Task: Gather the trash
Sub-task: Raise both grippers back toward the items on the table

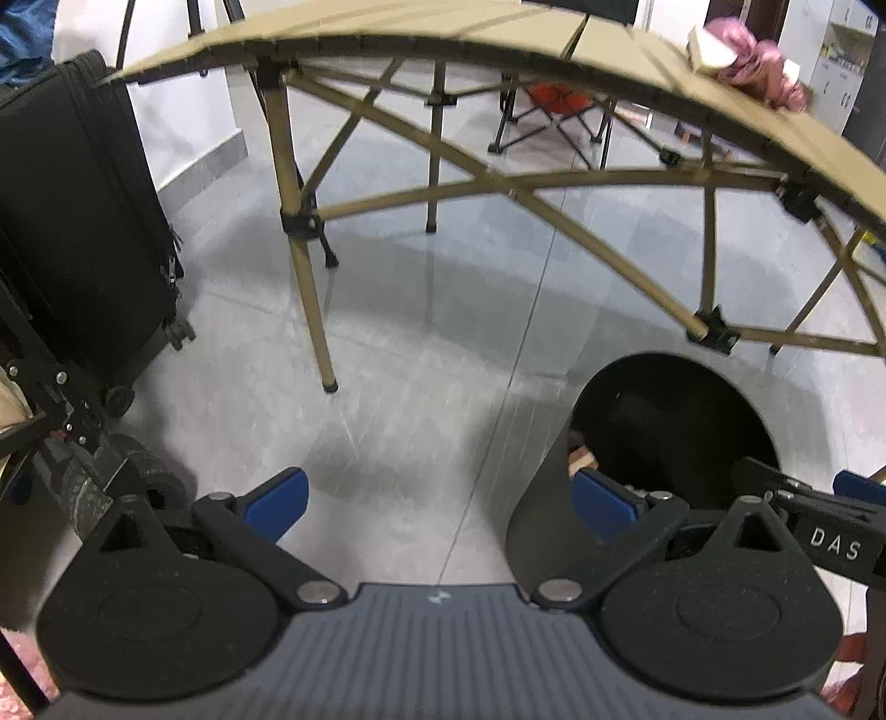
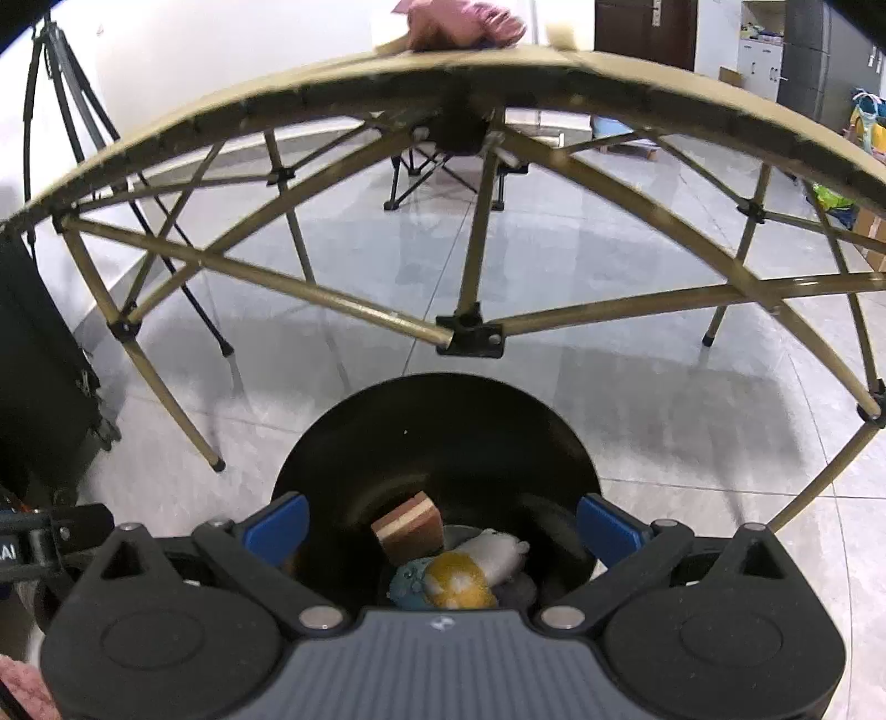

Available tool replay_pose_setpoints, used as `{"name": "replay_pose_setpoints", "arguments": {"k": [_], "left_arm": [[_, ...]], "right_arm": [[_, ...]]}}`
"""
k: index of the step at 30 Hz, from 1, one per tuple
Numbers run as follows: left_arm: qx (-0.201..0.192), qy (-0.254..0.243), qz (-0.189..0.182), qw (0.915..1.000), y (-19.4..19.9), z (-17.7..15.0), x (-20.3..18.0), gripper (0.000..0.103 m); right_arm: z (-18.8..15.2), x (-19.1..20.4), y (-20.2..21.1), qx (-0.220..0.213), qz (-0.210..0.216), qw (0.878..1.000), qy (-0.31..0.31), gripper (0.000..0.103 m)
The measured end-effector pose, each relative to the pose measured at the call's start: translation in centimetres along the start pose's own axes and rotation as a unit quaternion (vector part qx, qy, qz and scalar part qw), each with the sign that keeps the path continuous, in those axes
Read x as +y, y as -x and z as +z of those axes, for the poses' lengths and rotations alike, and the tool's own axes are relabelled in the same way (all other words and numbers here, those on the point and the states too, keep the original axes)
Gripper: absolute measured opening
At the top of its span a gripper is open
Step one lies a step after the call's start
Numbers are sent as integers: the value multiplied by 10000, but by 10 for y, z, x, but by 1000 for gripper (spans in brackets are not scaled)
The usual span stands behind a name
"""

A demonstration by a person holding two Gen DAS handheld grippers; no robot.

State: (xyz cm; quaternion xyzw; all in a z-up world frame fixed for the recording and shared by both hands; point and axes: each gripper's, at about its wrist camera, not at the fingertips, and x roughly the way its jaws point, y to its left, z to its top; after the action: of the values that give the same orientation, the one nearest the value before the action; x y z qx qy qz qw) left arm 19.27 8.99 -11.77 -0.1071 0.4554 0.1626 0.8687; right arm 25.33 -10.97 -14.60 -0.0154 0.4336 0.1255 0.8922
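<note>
Reference landmark: the black bin (image 2: 443, 443), which is standing on the grey tiled floor (image 2: 637, 443) just in front of the folding table (image 2: 443, 72).

Far to the left of the bin, a black suitcase (image 1: 83, 221) is standing upright on the floor; between suitcase and bin, the left gripper (image 1: 437, 507) is hovering over bare tiles, its blue-padded fingers (image 1: 277, 501) spread wide and gripping nothing; the bin (image 1: 664, 421) is sitting just to its right.

Directly above the bin mouth, the right gripper (image 2: 443, 526) is hanging with its fingers (image 2: 606, 526) released and carrying nothing.

Inside the bin, a layered brown sponge block (image 2: 410, 527), a yellow-and-white piece (image 2: 459, 579) and a pale crumpled piece (image 2: 493, 551) are lying together at the bottom.

Beyond the bin, on the tabletop, a pink cloth (image 2: 465, 22) is lying near the edge.
</note>
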Motion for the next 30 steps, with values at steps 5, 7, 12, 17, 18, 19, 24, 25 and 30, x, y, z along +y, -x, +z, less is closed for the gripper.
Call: {"name": "replay_pose_setpoints", "arguments": {"k": [5,7,12,17,18,19,24,25,30], "left_arm": [[-266,4,-27,9996,17,0,-7,103],[-388,4,-67,9992,25,0,-9,103],[-722,42,-195,9972,50,3,-15,103],[-983,15,-383,9944,74,7,-23,103],[-1040,-2,-419,9937,79,8,-26,103],[-1084,-18,-447,9931,83,9,-27,103],[-1296,-105,-547,9900,99,17,-36,103],[-1344,-127,-563,9892,103,19,-38,103],[-1602,-203,-587,9851,114,32,-48,103]], "right_arm": [[-1,-8,21,-288,32,9996,-64,103],[-2,-11,30,-406,26,9991,-69,103],[-2,-20,55,-715,55,9974,-80,103],[-3,-33,77,-918,158,9954,-228,103],[-3,-35,80,-961,176,9949,-255,103],[-2,-37,85,-1021,196,9942,-278,103],[1,-43,108,-1324,248,9904,-303,103],[3,-45,115,-1429,285,9889,-308,103],[13,-46,140,-1973,323,9797,-162,103]]}}
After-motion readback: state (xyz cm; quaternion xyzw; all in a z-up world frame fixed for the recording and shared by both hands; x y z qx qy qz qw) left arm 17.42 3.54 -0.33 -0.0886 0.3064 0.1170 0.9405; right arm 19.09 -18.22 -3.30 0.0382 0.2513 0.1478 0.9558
